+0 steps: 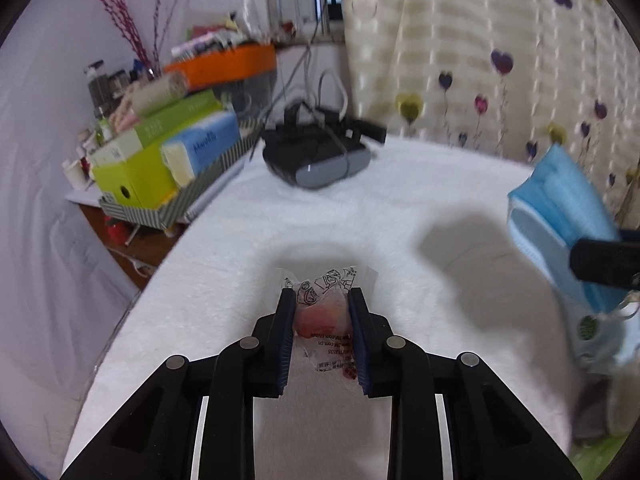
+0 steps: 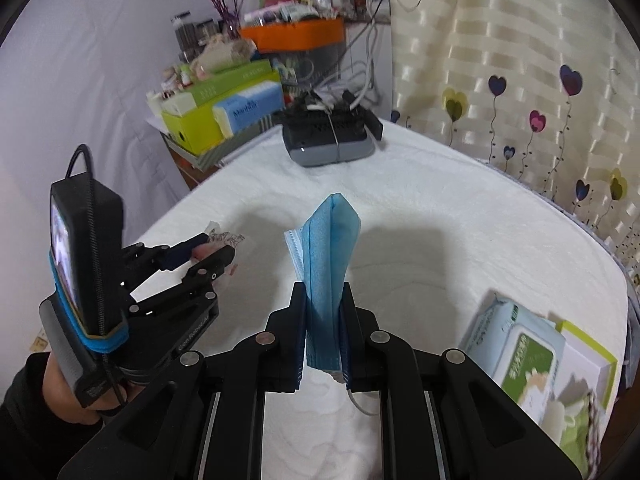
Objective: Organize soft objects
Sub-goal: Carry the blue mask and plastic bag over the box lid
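**passerby_01:** Soft stuff is getting sorted on the white fleece-covered table [image 2: 460, 216], and both tongs have something. The left gripper [image 1: 322, 300] has its pads on either side of a small clear packet [image 1: 326, 312] with pinkish-red bits inside, jaws only partly apart and touching the wrapper. It looks lifted just off the cloth near the table's left edge. The right gripper [image 2: 324, 300] is nearly closed on a folded blue face mask [image 2: 328, 256], which sticks up out of the jaws over the middle of the table.

**lurker_b:** Why grab the mask by the fold?

**passerby_01:** My guess is it's floppy, so pinching the doubled edge keeps it from splaying. An ear loop dangles below the jaws anyway. The packet is crinkly, so a gentle squeeze across its fat middle makes sense.

**lurker_b:** Where does it all go?

**passerby_01:** Can't say for sure. A wet wipes pack [image 2: 520, 352] sits on a green-edged box [image 2: 592, 352] at the near right corner, so maybe that's the pile. The black-and-grey device [image 2: 330, 140] with cables at the far edge looks like no part of it.
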`<state>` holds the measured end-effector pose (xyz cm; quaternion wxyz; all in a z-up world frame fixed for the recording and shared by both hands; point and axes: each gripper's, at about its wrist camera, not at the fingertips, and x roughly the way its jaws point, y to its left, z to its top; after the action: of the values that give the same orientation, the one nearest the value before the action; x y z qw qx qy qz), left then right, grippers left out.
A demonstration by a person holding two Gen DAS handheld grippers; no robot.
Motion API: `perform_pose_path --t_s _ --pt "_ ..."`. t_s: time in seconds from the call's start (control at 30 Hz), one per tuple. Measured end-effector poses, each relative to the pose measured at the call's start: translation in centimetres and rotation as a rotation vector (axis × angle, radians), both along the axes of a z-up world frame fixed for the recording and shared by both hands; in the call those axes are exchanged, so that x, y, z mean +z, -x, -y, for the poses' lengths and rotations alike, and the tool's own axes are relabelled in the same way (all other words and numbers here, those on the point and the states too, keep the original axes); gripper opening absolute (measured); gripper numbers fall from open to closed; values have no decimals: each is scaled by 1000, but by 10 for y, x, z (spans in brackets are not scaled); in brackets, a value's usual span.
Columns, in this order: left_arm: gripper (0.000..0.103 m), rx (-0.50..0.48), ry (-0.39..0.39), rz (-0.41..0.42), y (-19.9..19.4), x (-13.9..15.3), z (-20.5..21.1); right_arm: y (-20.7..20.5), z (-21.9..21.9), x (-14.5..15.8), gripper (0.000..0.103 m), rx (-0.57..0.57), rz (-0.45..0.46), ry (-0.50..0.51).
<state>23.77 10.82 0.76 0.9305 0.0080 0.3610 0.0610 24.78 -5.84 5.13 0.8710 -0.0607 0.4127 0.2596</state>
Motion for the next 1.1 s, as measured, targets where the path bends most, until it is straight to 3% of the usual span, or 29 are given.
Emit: perform_pose_path --t_s 0.43,0.83,1.1 --pt "24 -111 106 166 86 63 52 90 59 37 15 -86 133 -132" --pt "24 -260 171 209 138 79 111 151 114 46 15 -207 228 -147" --pt "24 -320 192 212 154 83 138 169 134 41 15 -242 243 -152"
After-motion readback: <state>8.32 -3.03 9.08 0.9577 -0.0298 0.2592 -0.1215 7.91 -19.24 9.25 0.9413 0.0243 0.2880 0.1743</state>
